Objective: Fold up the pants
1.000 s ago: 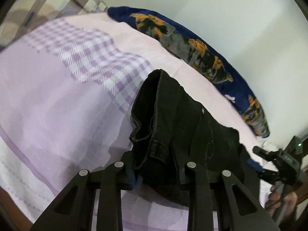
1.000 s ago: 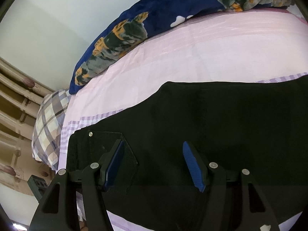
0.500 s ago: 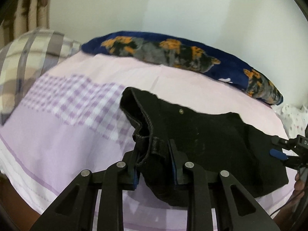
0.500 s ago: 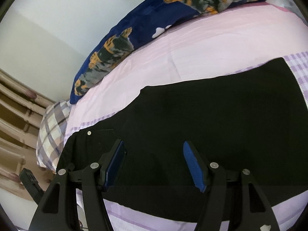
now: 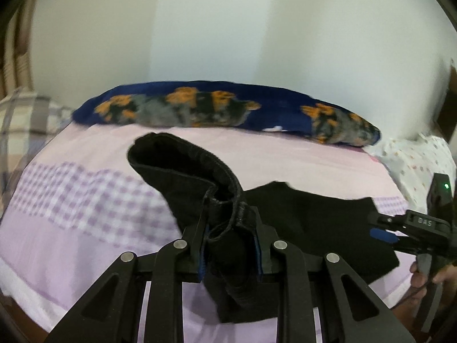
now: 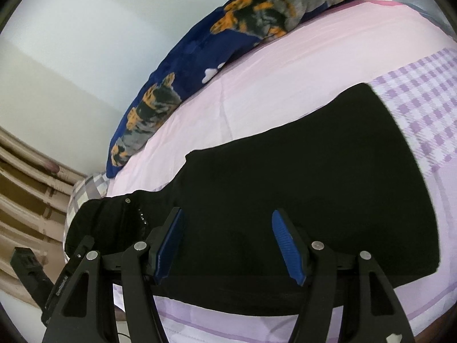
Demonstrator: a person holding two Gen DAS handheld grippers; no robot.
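Black pants point(image 6: 300, 188) lie across a pink and lilac bed sheet point(image 6: 285, 80), legs stretched to the right. My left gripper point(image 5: 230, 245) is shut on the pants' waistband point(image 5: 200, 171) and holds it lifted off the bed, so the waist stands up like a tube. The legs point(image 5: 320, 223) still lie flat behind it. My right gripper point(image 6: 228, 240) is open and empty, hovering just above the middle of the pants near the bed's front edge. It also shows at the right edge of the left wrist view point(image 5: 411, 228).
A long navy pillow with orange and grey print point(image 5: 222, 108) lies along the wall at the back. A plaid pillow point(image 5: 22, 117) sits at the left, a white floral one point(image 5: 420, 160) at the right. The bed's front edge point(image 6: 257, 325) is close below the grippers.
My left gripper has raised the waistband higher and levelled out, so more wall shows. My right gripper has drawn back from the pants, so their full leg end now shows.
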